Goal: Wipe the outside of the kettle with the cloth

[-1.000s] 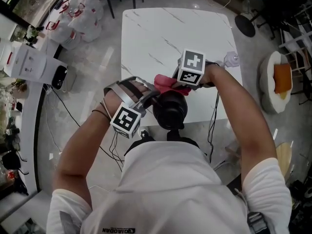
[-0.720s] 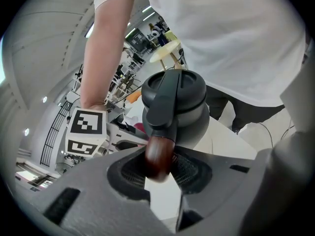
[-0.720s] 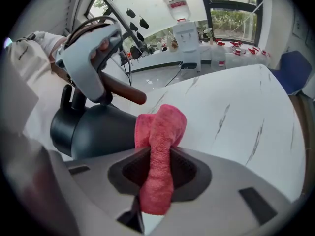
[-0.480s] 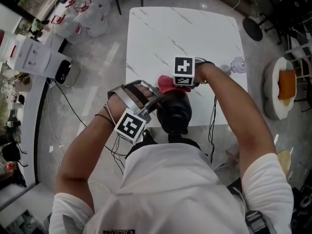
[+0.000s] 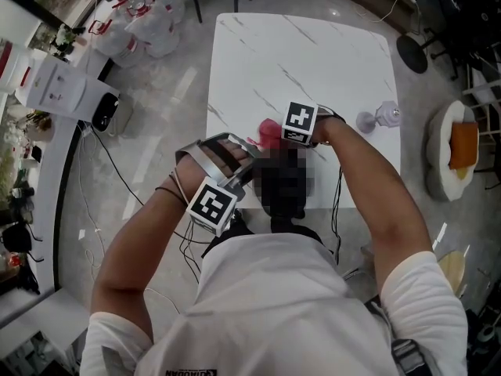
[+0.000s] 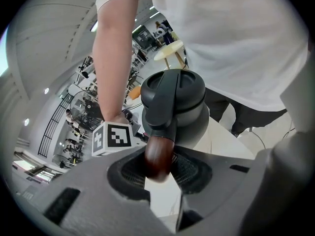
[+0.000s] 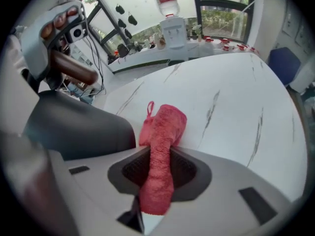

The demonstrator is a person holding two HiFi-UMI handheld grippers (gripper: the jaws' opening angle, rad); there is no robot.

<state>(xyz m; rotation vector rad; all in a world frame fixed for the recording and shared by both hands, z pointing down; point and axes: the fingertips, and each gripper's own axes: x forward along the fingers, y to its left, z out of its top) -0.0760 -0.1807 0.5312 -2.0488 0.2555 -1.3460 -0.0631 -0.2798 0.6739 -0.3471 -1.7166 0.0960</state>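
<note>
A dark grey kettle (image 6: 173, 100) stands near the front edge of the white marble table (image 5: 313, 53); in the head view a mosaic patch covers most of it. My left gripper (image 6: 158, 173) is shut on the kettle's brown wooden handle (image 6: 157, 156). My right gripper (image 7: 156, 176) is shut on a rolled red cloth (image 7: 161, 136). The cloth hangs down at the kettle's (image 7: 74, 129) far side, low near the tabletop and close against its wall. From the head, the cloth (image 5: 268, 131) shows just beyond the right gripper (image 5: 275, 138).
A small glass object (image 5: 381, 117) stands at the table's right edge. A round seat with an orange cushion (image 5: 455, 146) is on the floor to the right. A water dispenser (image 5: 59, 92), bags (image 5: 145, 18) and floor cables lie to the left.
My right gripper has sunk with the red cloth down the kettle's far side, so less cloth shows from above. The left gripper has kept its hold on the handle.
</note>
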